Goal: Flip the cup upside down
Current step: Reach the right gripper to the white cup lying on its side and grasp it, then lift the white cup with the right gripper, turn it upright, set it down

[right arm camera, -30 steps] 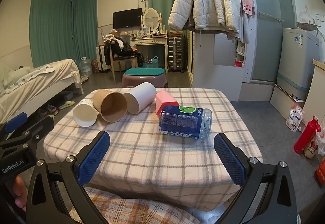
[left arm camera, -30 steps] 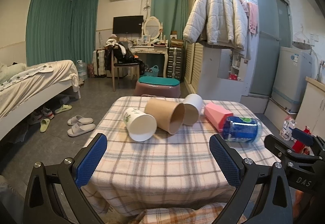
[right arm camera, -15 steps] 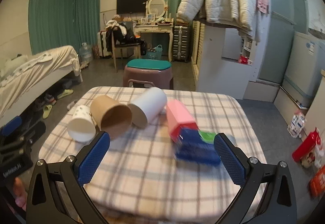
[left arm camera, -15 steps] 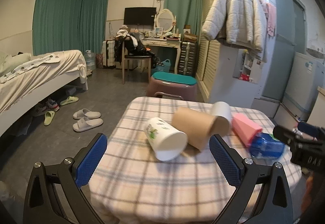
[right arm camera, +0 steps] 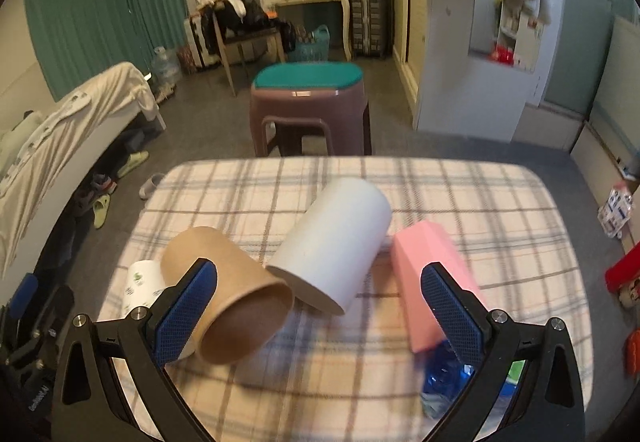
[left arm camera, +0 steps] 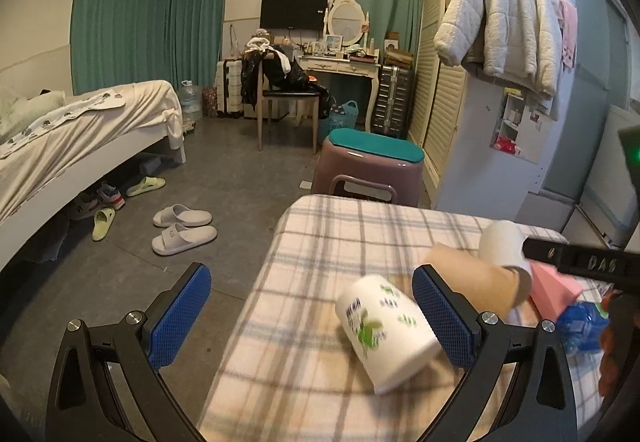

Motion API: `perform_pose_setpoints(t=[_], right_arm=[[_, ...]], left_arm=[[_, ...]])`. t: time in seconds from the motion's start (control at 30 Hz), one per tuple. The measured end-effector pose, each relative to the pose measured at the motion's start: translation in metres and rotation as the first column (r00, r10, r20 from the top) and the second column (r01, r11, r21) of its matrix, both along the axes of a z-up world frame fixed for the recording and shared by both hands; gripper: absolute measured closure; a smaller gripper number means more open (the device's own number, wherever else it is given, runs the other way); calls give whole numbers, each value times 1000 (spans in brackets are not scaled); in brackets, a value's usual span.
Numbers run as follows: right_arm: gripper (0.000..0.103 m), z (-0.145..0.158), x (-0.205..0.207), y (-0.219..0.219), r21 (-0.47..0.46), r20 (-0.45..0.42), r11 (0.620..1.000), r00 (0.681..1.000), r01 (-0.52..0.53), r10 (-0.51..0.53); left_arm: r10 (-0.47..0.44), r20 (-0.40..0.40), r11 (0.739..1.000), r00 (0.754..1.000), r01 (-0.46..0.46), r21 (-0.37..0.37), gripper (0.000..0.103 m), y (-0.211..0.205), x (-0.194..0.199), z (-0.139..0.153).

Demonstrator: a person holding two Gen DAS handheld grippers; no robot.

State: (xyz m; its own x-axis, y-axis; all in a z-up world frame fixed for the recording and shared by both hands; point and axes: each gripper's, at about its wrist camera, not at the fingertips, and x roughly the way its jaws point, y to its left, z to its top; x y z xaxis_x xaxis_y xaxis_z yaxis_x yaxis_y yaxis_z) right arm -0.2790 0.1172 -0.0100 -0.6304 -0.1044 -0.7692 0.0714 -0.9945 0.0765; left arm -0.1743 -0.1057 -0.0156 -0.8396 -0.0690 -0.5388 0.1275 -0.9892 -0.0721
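Three paper cups lie on their sides on the checked tablecloth (right arm camera: 460, 209): white printed cup (left arm camera: 386, 330), brown cup (right arm camera: 230, 296), plain white cup (right arm camera: 334, 242); left gripper (left arm camera: 312, 316) and right gripper (right arm camera: 320, 308) hover released, holding nothing.

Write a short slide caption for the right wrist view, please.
Open right gripper hovers over three cups lying on a checked tablecloth.

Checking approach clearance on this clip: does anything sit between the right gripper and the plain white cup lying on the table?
Nothing visible does. In the right wrist view the right gripper is open, and the plain white cup lies just ahead between its fingers. The brown cup touches its left side; the pink box lies to its right.
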Motion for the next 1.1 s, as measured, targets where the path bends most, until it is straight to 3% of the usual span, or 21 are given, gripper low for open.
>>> perform_pose_setpoints(t=[0.1, 0.57, 0.77, 0.93, 1.1], right_arm=[[5, -11, -18, 1, -14, 36, 1000, 999, 11, -10], [6, -50, -80, 5, -46, 176, 997, 983, 56, -48], [18, -60, -92, 1, 8, 213, 999, 976, 38, -39], [20, -56, -90, 5, -7, 204, 1000, 979, 25, -23], [25, -33, -77, 7, -41, 151, 999, 988, 16, -9]], left_arm=[[-8, -2, 1000, 1000, 8, 13, 0, -2, -16, -2], [-38, 25, 998, 999, 36, 52, 0, -7, -49, -18], [-19, 42, 998, 999, 17, 60, 0, -11, -50, -20], [-20, 40, 998, 999, 18, 56, 0, -8, -47, -17], [-14, 28, 999, 1000, 13, 41, 0, -8, -40, -8]])
